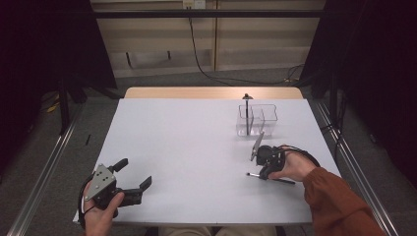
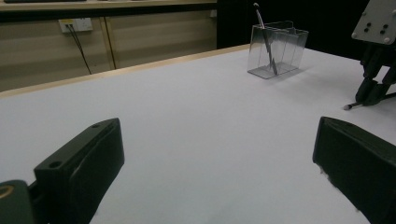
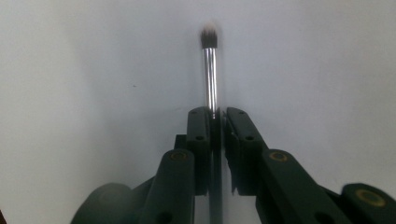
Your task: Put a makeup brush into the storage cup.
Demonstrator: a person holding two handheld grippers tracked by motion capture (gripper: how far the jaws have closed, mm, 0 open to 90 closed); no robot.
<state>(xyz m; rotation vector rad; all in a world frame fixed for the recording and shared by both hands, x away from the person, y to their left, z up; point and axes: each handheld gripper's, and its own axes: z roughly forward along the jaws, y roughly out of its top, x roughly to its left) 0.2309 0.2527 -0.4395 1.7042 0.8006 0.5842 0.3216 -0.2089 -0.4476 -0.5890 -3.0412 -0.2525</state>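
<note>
Your right claw (image 3: 217, 116) is clamped on the slim silver-handled, dark-tipped makeup brush (image 3: 210, 70), lying flat on the white tabletop (image 1: 187, 147); your left claw (image 1: 134, 178) rests wide open and empty. This looks like the pick-up step. Next, lift the brush, turn it upright, and carry it to the clear plastic divided holder (image 1: 258, 118), where another brush already stands.

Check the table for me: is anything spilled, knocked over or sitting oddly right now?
Nothing stands out. The clear organizer stands upright with one brush leaning in it. The right gripper is shut on a second brush low at the white table. The left gripper is open, holding nothing.

Clear organiser (image 1: 257, 119) holding one brush (image 1: 246, 110)
</note>
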